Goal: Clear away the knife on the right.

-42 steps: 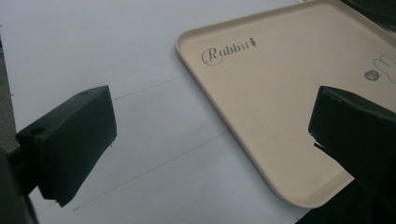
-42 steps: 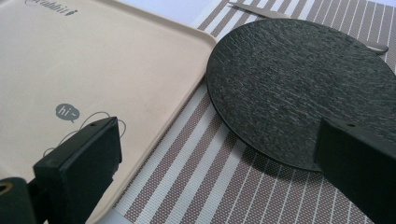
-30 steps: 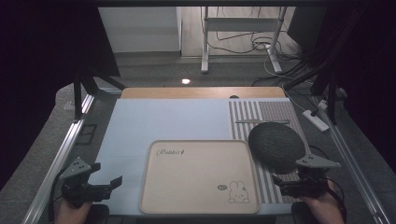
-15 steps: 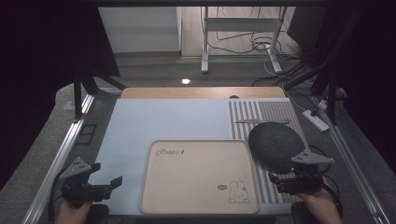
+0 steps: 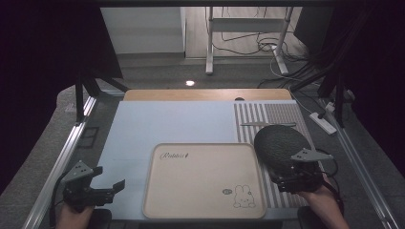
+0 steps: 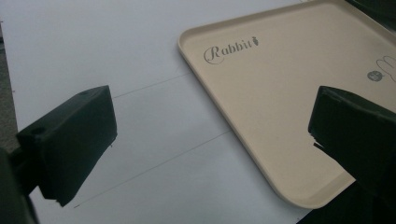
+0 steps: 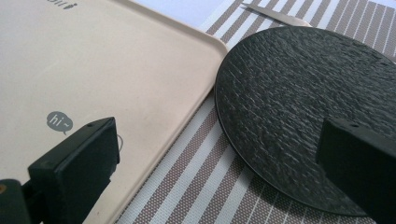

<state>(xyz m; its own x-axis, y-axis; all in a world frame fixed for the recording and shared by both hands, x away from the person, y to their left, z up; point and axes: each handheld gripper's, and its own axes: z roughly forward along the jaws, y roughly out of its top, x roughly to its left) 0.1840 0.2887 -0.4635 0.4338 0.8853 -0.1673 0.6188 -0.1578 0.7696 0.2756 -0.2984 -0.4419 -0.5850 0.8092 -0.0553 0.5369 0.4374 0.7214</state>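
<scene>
Right hand-held gripper [image 5: 282, 180] sits at the near right of the desk [image 5: 157, 124], jaws apart w/ nothing between them, pointing at the black plate [image 5: 279, 144]. Plate lies just ahead of it, flat on the striped placemat [image 5: 277, 114], its near rim roughly in line w/ the open jaws in the right gripper view. Plate is round, so no long axis to line up; approach is straight fwd onto the near edge. Its left rim is just beside the right edge of the beige tray [image 5: 205, 179], can't tell if touching. Right hand is clearly the nearer one

Left hand-held gripper [image 5: 117, 186] is at the near left, well apart from the plate, jaws also wide apart & empty, aimed across the tray's near left corner

Tray is empty, only the printed "Rabbit" text & bunny drawing on it. Plate carries nothing. A thin utensil [image 5: 267, 124] lies on the placemat behind the plate
</scene>
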